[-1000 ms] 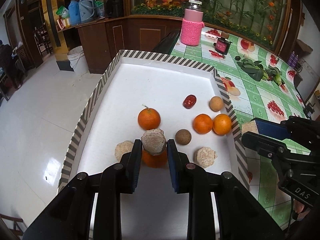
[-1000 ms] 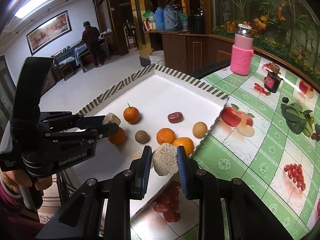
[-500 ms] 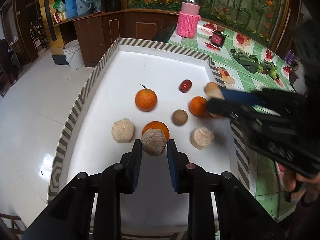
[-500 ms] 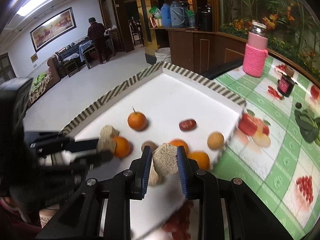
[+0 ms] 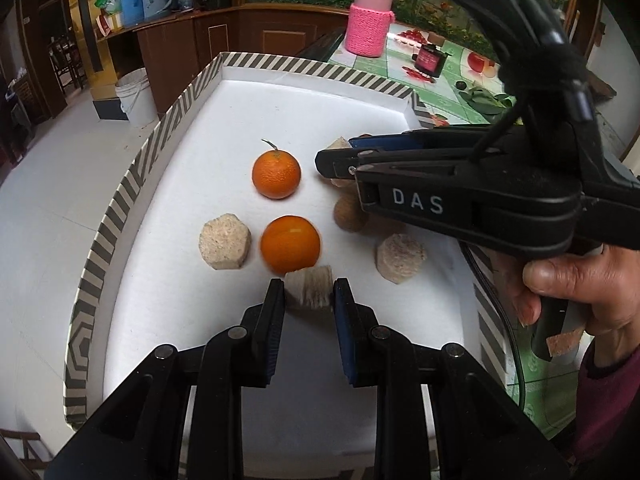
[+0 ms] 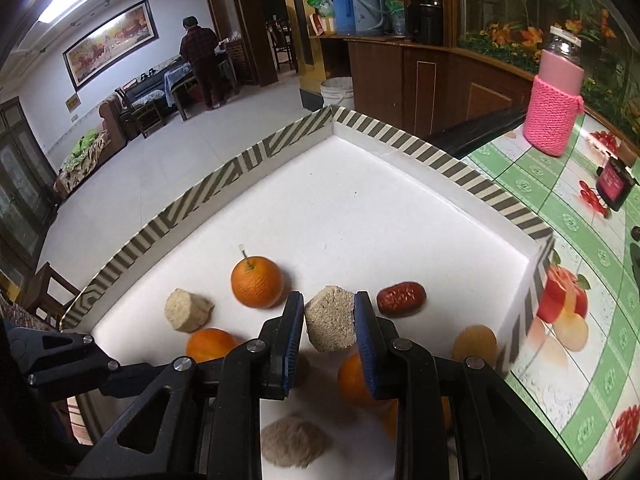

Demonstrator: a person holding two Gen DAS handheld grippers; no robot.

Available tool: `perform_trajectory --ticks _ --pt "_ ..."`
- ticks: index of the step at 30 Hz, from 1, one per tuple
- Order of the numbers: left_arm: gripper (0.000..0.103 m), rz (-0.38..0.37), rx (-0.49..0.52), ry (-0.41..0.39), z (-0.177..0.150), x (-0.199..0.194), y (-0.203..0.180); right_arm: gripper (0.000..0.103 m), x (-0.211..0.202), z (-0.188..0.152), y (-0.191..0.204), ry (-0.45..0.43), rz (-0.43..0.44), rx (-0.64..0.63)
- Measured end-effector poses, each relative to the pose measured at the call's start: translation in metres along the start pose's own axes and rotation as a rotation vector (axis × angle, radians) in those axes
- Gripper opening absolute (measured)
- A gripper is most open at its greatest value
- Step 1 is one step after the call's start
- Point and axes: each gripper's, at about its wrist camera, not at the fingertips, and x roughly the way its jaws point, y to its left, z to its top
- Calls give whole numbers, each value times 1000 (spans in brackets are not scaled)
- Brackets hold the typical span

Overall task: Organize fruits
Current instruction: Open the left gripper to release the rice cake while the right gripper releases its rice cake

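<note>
A white tray point(image 5: 180, 108) with a striped rim holds oranges, a red date, brown round fruits and beige hexagonal blocks. My left gripper point(image 5: 309, 290) is shut on a beige block point(image 5: 310, 288) low over the tray, just in front of an orange point(image 5: 290, 244). My right gripper point(image 6: 329, 318) is shut on another beige block point(image 6: 330, 320), held above the tray between a stemmed orange point(image 6: 257, 282) and the red date point(image 6: 401, 299). The right gripper also shows in the left wrist view point(image 5: 340, 156), over the tray's right side.
Two more beige blocks point(image 5: 225, 241) point(image 5: 401, 258) and a brown fruit point(image 5: 349, 216) lie on the tray. A green fruit-print tablecloth point(image 6: 580, 248) carries a pink-sleeved jar point(image 6: 556, 100) and a small dark jar point(image 6: 614, 184). A white bucket point(image 5: 134, 96) stands on the floor.
My right gripper has moved left over the tray with its block. My left gripper has drawn back and lowered with its block, now in front of the near orange.
</note>
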Motion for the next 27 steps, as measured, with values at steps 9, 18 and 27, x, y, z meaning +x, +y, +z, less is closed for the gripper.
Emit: perform_trajectory --ticks 9,18,27 --pt "22 19 2 -8 -1 0 -3 29 8 -1 -4 2 15 26" --pt "36 49 3 -29 -4 -5 -7 41 -21 -8 -3 -37 1 42" --pt "69 82 -15 -90 -1 -18 -12 59 -63 -30 -9 -102 -48 78"
